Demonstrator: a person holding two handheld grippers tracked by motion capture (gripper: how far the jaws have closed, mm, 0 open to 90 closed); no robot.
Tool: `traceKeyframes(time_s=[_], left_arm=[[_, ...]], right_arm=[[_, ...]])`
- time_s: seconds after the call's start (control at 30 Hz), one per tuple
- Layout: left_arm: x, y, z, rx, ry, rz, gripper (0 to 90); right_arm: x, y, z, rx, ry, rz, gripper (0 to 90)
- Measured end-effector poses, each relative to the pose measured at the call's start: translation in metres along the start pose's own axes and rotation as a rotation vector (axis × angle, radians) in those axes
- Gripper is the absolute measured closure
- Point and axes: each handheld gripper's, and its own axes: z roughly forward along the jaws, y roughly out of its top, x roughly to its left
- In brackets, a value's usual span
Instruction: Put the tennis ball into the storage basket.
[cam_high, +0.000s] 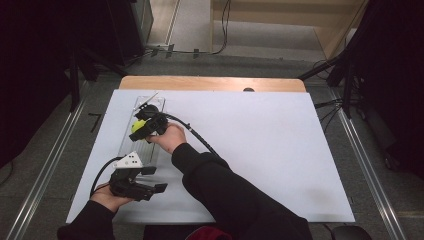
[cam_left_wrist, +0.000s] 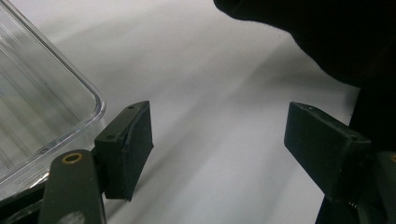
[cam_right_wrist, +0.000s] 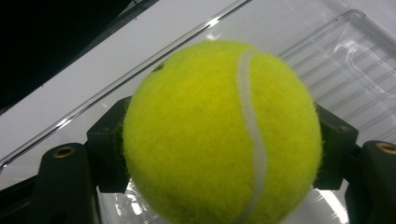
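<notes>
The right tool (cam_high: 141, 127) was clamped on a yellow tennis ball (cam_right_wrist: 222, 133), its jaws pressing both sides, held over the clear plastic tray (cam_high: 129, 137) with the right forearm reaching across the white desk (cam_high: 260, 150). The left tool (cam_high: 150, 180) lay in the left hand (cam_high: 107, 196) near the desk's front edge, just beside the tray's near corner, jaws wide apart with nothing between them.

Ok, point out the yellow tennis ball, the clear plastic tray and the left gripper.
Yellow tennis ball (cam_right_wrist: 219, 135): right gripper view, felt centre.
Clear plastic tray (cam_left_wrist: 42, 102): left gripper view, ribbed floor.
Left gripper (cam_high: 159, 179): high view, between its fingertips.
</notes>
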Motion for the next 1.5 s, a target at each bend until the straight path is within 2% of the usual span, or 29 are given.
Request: traceKeyframes(time_s=[0.07,0.17,0.33,0.63,1.5], left_arm=[[0.000,0.000,0.000,-0.001,0.000,0.001,24.4],[0.000,0.000,0.000,0.000,0.000,0.001,24.4],[0.001,0.001,0.001,0.001,-0.001,0.003,24.4],[0.001,0.000,0.001,0.003,0.003,0.003,24.4],[0.002,0.000,0.004,0.012,0.010,0.000,24.4]], right_arm=[[-0.001,0.001,-0.001,-0.013,0.019,0.018,18.3],[-0.002,0.002,-0.006,-0.035,0.059,0.000,17.0],[-0.001,0.004,-0.017,-0.054,0.050,-0.013,17.0],[-0.006,-0.002,-0.038,-0.043,0.030,-0.037,17.0],[-0.025,-0.040,-0.085,-0.028,0.062,-0.008,21.7]])
